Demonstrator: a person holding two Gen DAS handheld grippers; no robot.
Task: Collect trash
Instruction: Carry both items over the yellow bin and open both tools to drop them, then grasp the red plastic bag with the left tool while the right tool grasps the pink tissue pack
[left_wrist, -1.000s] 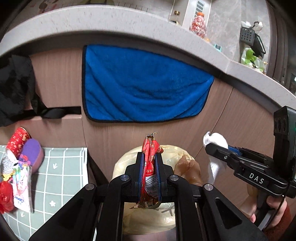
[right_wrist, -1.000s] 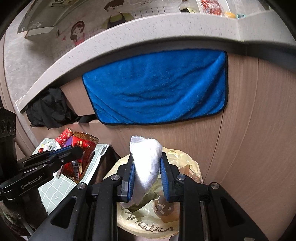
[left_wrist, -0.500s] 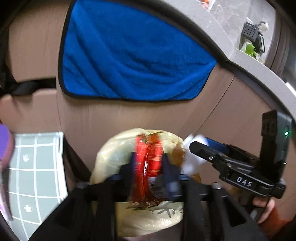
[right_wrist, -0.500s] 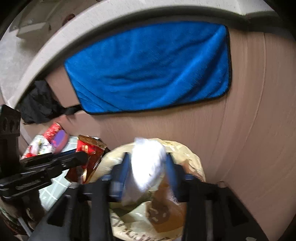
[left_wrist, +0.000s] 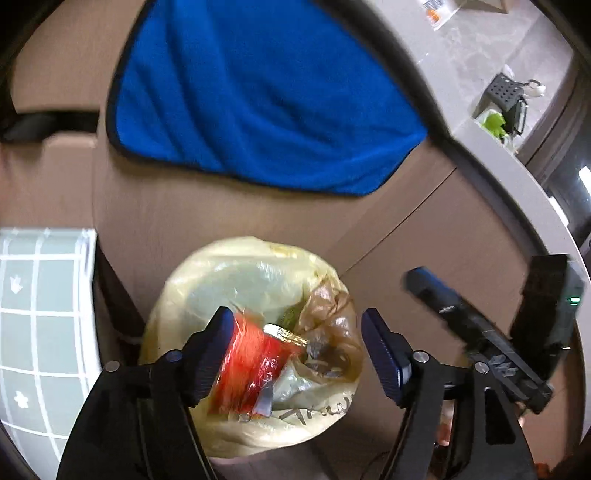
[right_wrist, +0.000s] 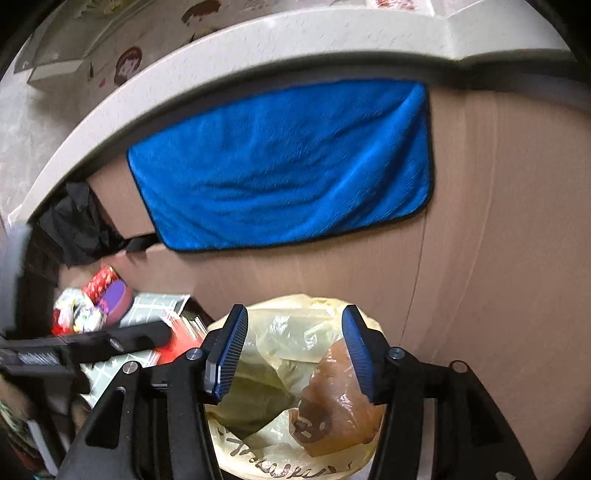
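A yellowish trash bag (left_wrist: 240, 273) stands open below both grippers, against a wooden cabinet front. My left gripper (left_wrist: 295, 317) hovers just over its mouth, jaws wide and still opening. A blurred red snack wrapper (left_wrist: 251, 362) lies against the left pad only, over the bag's inside. My right gripper (right_wrist: 293, 314) is above the same bag (right_wrist: 295, 332), jaws opening, with nothing between them. A brown wrapper (right_wrist: 340, 398) lies inside the bag. One of the right gripper's fingers (left_wrist: 436, 295) shows at the right of the left wrist view.
A blue towel (right_wrist: 288, 166) hangs on the cabinet front under a pale counter edge (right_wrist: 221, 74). Left of the bag is a table with a green grid cloth (left_wrist: 37, 295), carrying a red can, a purple item (right_wrist: 114, 295) and snack packets. A black cloth (right_wrist: 74, 221) hangs beyond.
Both grippers went from shut to open. The white tissue has left the right jaws. The red wrapper came loose from the left jaws. The left gripper dipped closer to the bag.
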